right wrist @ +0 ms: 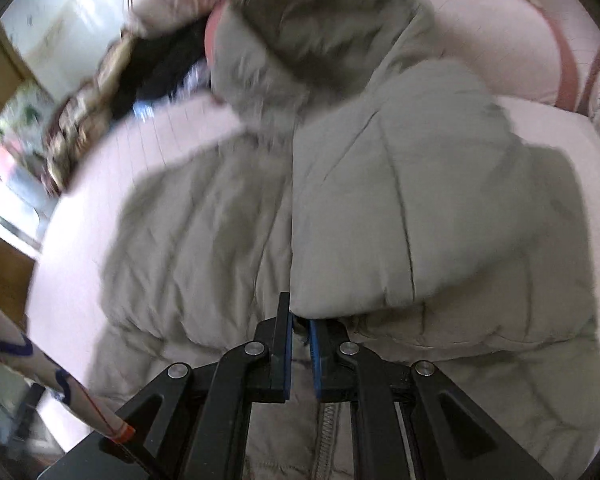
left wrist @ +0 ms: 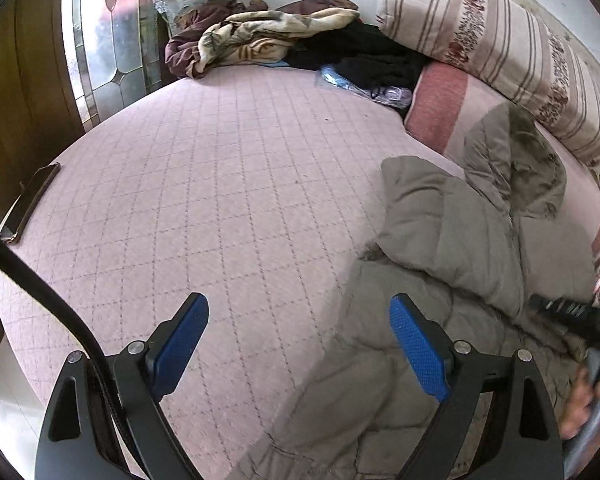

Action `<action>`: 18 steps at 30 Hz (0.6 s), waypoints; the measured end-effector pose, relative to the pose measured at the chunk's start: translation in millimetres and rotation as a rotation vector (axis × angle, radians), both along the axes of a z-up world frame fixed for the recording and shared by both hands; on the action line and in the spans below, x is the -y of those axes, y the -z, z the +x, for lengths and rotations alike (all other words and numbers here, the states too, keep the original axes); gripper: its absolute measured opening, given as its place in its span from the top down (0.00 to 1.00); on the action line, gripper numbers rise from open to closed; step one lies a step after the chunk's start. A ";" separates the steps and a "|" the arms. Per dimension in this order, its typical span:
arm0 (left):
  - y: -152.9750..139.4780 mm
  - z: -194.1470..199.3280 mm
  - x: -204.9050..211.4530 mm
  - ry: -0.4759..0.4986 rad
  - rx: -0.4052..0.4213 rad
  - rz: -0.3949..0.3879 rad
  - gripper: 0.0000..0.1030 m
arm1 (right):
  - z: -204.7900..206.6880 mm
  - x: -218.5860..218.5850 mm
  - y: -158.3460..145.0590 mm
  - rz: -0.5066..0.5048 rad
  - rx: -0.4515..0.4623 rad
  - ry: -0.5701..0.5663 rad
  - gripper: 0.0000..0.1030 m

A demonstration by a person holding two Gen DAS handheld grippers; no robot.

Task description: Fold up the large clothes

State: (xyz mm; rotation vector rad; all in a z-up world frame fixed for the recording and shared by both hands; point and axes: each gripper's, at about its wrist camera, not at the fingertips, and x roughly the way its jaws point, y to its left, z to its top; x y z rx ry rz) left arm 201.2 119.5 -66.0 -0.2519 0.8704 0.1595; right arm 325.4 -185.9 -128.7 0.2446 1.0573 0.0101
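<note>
just ahead, coat [right wrist: 380, 200] pinched by right gripper [right wrist: 300, 330], on bed [left wrist: 220, 180]

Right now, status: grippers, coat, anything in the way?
Left gripper open over the bed, empty. Right gripper shut on the coat, pinching a folded-over sleeve end. Phone at bed edge, well apart.

Bare quilted mattress [left wrist: 220, 184] ahead; phone [left wrist: 30, 200] at left edge, clothes pile [left wrist: 284, 40] possibly crowding far end.
</note>
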 end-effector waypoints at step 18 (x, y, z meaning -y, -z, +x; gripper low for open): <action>7.8 4.6 -15.9 -0.008 -0.037 -0.071 0.11 | -98.1 48.7 -85.5 -0.060 0.262 0.077 0.42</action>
